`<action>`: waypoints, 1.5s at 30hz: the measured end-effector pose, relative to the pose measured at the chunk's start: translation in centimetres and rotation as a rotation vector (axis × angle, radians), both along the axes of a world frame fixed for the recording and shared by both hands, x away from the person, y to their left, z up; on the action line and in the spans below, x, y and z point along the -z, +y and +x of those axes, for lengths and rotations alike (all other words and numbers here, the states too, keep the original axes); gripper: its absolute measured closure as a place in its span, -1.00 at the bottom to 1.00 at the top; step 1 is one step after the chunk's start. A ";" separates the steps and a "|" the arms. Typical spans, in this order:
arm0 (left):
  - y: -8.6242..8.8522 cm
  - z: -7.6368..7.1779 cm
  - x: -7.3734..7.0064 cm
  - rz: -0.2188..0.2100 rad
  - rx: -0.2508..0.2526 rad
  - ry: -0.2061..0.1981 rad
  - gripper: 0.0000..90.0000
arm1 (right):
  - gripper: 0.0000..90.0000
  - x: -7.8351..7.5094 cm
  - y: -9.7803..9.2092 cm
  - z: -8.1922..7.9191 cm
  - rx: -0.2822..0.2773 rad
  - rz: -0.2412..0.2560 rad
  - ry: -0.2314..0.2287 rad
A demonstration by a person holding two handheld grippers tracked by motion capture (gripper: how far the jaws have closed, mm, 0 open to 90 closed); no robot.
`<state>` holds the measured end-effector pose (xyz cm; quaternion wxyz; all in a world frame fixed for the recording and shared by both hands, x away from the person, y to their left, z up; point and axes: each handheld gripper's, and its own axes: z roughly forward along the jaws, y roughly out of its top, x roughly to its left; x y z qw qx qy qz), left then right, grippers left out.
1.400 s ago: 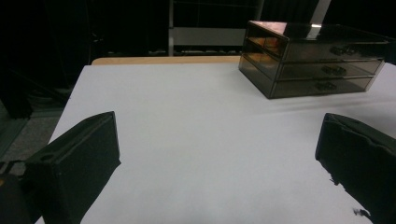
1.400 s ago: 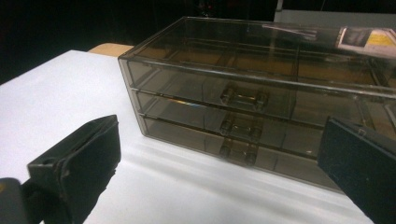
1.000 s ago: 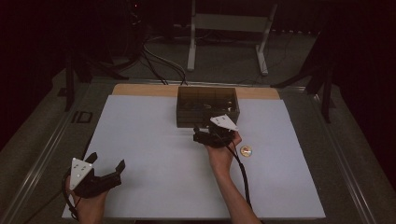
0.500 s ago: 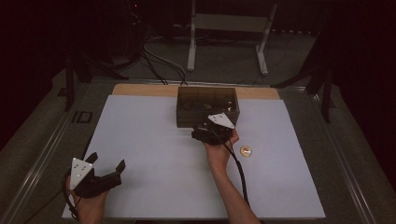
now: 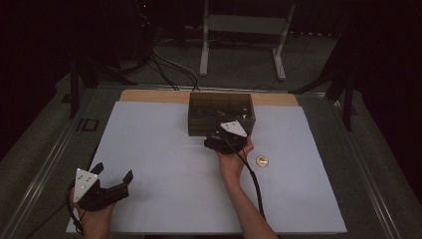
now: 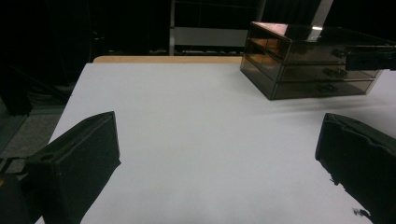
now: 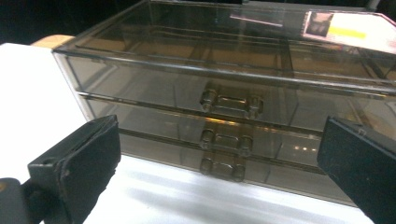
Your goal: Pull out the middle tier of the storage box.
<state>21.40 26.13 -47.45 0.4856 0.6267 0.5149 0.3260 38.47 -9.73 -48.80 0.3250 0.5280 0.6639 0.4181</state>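
Each hand carries a black two-jaw gripper. The left gripper (image 5: 113, 175) bears a grey three-cornered plate with small dark dots on top, and the right gripper (image 5: 219, 141) bears a like plate. A black cable trails from the right gripper along the bare forearm; another loops beside the left hand (image 5: 94, 216). The jaws are thick, blocky black pads with matte faces. No sleeves cover the forearms.

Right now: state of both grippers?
left gripper: open, empty, over the white sheet.
right gripper: open, empty, at the front of the drawer box.
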 end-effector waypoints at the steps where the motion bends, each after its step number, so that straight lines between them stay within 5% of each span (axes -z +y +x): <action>1: 0.0 0.0 0.0 -0.001 0.000 -0.001 -0.97 | -1.00 0.1 0.0 0.1 0.003 0.005 0.002; 18: 0.2 -0.1 0.0 -0.002 -0.004 0.000 -0.97 | -1.00 0.5 0.3 0.3 0.066 0.022 -0.012; 37: 0.2 -0.1 0.0 -0.006 -0.005 0.004 -0.97 | -0.99 1.3 0.7 0.8 0.099 -0.022 0.001; 45: 0.3 -0.1 -0.1 -0.010 -0.008 0.003 -0.97 | -0.79 1.4 1.3 0.8 0.119 -0.051 -0.005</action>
